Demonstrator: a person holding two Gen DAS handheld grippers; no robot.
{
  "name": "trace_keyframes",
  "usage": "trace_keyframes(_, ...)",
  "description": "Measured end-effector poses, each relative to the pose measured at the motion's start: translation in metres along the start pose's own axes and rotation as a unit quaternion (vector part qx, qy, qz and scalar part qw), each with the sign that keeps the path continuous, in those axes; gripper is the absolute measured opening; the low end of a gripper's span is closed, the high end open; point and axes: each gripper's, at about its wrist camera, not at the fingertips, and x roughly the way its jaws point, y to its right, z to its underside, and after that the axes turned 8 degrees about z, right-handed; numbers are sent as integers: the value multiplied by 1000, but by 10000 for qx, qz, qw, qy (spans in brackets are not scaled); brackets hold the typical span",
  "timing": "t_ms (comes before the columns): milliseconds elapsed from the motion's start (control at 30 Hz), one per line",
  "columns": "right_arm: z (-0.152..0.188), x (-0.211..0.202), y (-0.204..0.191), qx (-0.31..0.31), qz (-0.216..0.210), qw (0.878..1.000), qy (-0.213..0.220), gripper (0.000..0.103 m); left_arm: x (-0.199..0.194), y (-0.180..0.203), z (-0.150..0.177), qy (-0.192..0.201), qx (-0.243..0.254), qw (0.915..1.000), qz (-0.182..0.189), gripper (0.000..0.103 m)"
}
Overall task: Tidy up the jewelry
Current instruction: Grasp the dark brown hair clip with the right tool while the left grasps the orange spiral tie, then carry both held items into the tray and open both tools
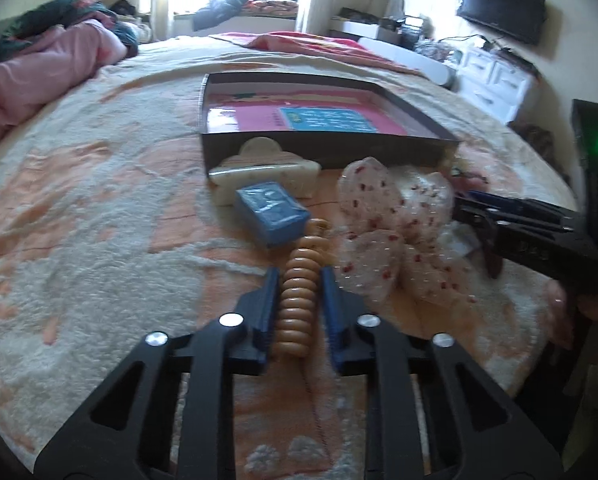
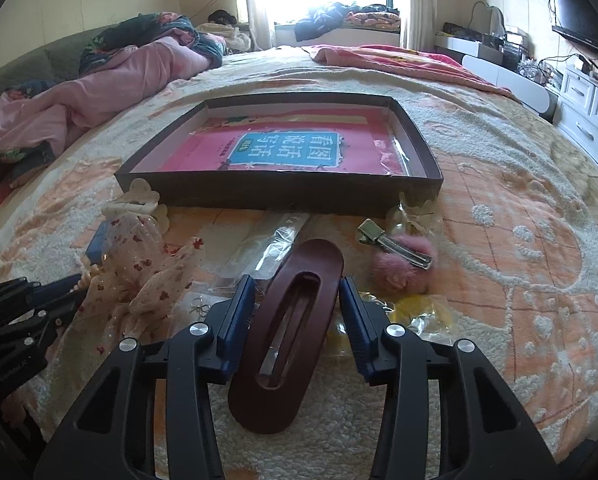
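my left gripper (image 1: 298, 280) has its jaws pinching a string of flat tan wooden beads (image 1: 299, 292), one blue pad against each side of the stack. the beads run forward from between the pads and curl toward a small blue box (image 1: 272, 213) lying on the bed's blanket (image 1: 99, 220). just beyond the blue box sits a cream cloud-shaped hair claw (image 1: 259, 168), close against the near wall of a shallow dark tray (image 1: 323, 148) that holds a pink book (image 2: 283, 148). right of the beads lies a sheer white bow with small red flecks (image 1: 391, 220), touching them or nearly so.

my right gripper (image 2: 299, 308) has its jaws around a dark maroon oval hair clip (image 2: 291, 320) with a long slot through its middle. the left pad touches the clip's edge; on the right side i cannot tell whether the pad touches. the clip's near end rests low over the blanket, its far end tilted up toward the tray. beneath and around it are clear plastic bags (image 2: 275, 240). to the right, near the tray's front corner, a metal alligator clip (image 2: 395, 244) lies on a pink fluffy pom (image 2: 399, 270), and something yellow in plastic (image 2: 423, 312) sits just beside my right pad. the left gripper shows at the lower left of the right wrist view, beside the flecked bow.
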Motion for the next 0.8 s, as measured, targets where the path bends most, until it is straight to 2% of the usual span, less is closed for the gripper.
trace_keyframes(233,5,-12,13,241,-130,9996,42,32,-17,13,0,225,138,9996,72,11)
trace_keyframes(467,9,-27,22,343,-216,9991,129,32,-30,24,-13,404,230,9989,63,11)
trace_keyframes(800,-2,-46,36,368,-111,9981,480,32,-18,19,-47,481,152,9986,-146,11)
